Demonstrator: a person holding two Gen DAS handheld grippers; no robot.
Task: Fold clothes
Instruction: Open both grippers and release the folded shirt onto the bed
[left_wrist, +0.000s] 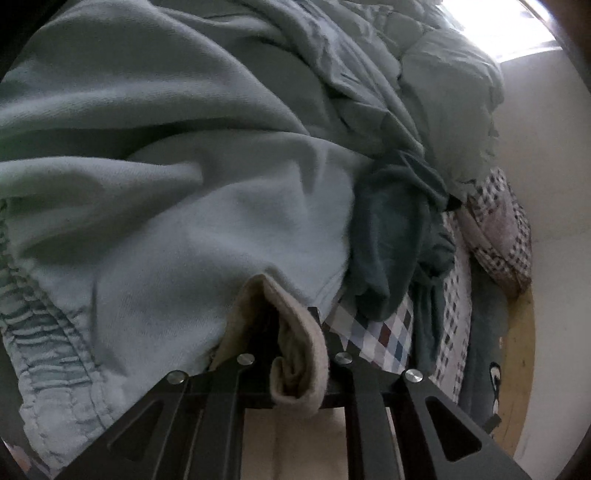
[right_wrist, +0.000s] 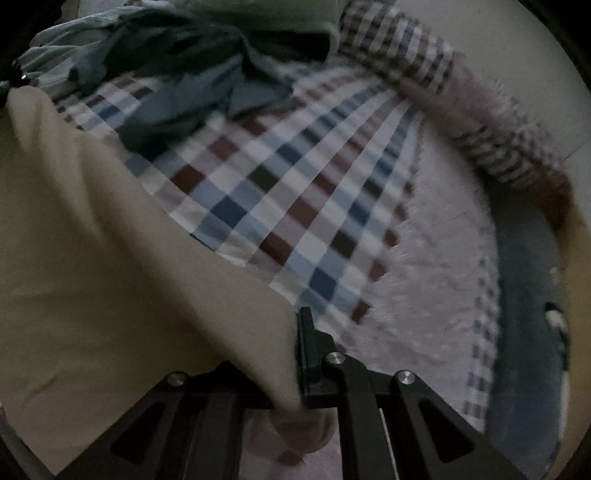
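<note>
A beige garment is held by both grippers. My right gripper is shut on one edge of it; the cloth spreads to the left and hangs over the left finger. My left gripper is shut on another bunched beige edge, close against a pale blue-grey garment with an elastic waistband. A dark teal garment lies just right of it, also in the right wrist view.
A checked bedsheet covers the bed under everything. A grey-green quilt is piled at the far end. A checked pillow lies by the white wall. A wooden bed edge and a dark cloth run along the right.
</note>
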